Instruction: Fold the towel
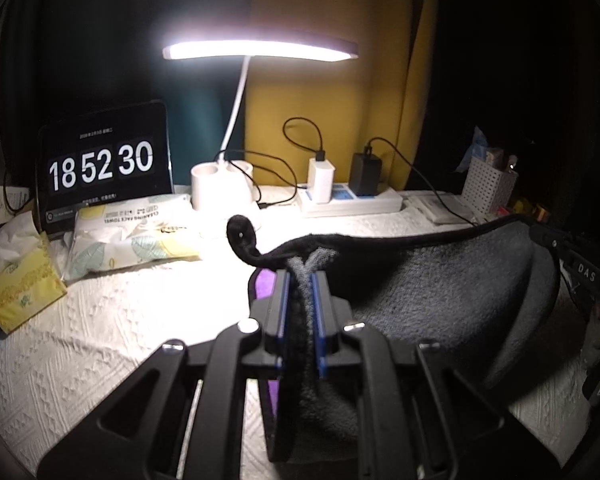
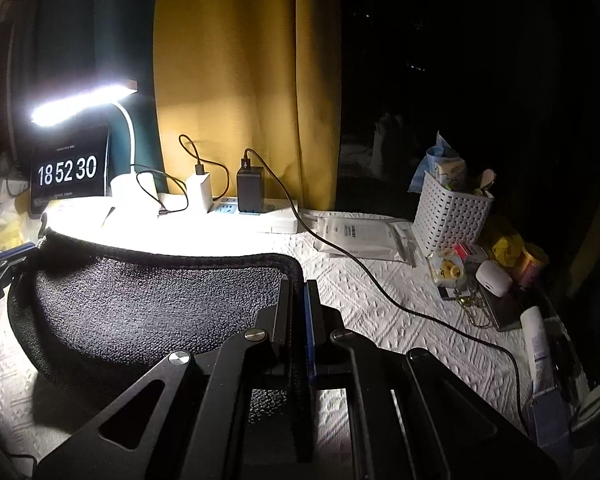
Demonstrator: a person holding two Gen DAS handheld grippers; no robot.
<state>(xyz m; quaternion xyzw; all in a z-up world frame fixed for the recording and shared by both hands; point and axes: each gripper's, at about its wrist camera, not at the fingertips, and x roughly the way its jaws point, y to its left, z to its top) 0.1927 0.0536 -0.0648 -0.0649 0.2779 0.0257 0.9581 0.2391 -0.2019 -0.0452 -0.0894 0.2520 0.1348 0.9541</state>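
A dark grey towel (image 1: 440, 292) with black trim hangs stretched between my two grippers above the white textured tablecloth (image 1: 100, 340). My left gripper (image 1: 302, 276) is shut on one corner of the towel, grey cloth bunched between its blue pads, a black hanging loop (image 1: 242, 236) curling up beside it. My right gripper (image 2: 298, 284) is shut on the other corner of the towel (image 2: 148, 304), and it also shows at the right edge of the left wrist view (image 1: 548, 240). The towel sags in a curve between them.
A lit desk lamp (image 1: 260, 50), a tablet clock (image 1: 100, 168), a power strip with chargers (image 1: 352, 200), a wipes pack (image 1: 132, 232) and a tissue box (image 1: 24, 292) stand at the back. A white basket (image 2: 452, 212), a cable (image 2: 380, 280) and small items (image 2: 496, 280) lie on the right.
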